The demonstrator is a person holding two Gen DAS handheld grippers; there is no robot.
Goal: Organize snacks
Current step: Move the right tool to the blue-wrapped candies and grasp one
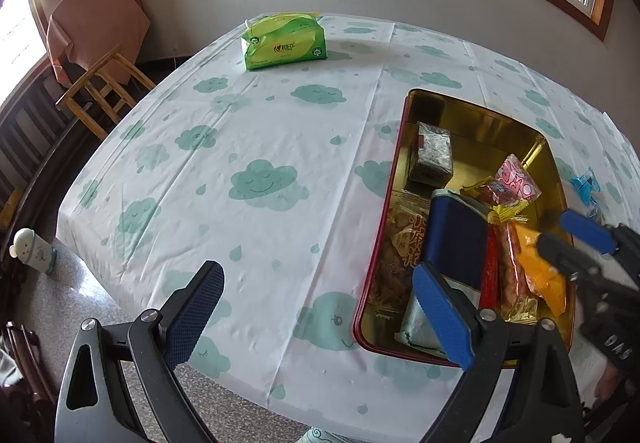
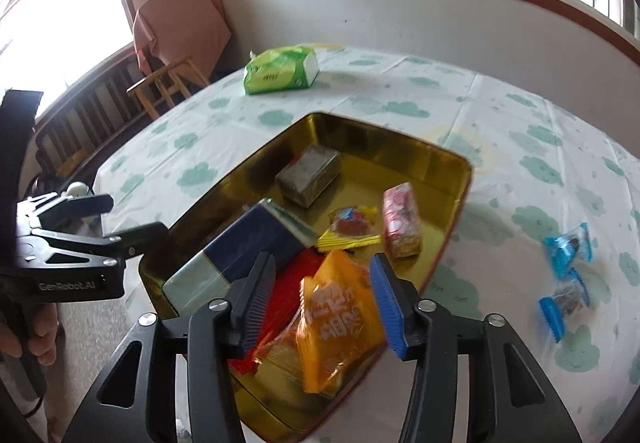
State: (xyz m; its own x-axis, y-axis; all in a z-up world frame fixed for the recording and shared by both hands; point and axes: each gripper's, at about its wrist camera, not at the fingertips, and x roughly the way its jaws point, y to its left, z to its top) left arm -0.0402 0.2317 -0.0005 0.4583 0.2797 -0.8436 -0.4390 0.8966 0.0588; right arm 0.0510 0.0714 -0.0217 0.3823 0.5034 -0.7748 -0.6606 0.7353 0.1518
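A gold tin with a red rim lies open on the cloud-print tablecloth. It holds a grey block, a pink packet, a yellow-edged red sweet, a dark blue box and an orange packet. My right gripper stands open with the orange packet lying between its fingers; the left pad is clear of it. From the left wrist view the right gripper hangs over the tin's right side. My left gripper is open and empty beside the tin. Two blue-wrapped sweets lie on the cloth to the right.
A green tissue pack sits at the table's far side. A wooden stool and a cloth-draped object stand by the wall. A white bottle is on the floor at left. A hand holds the left gripper.
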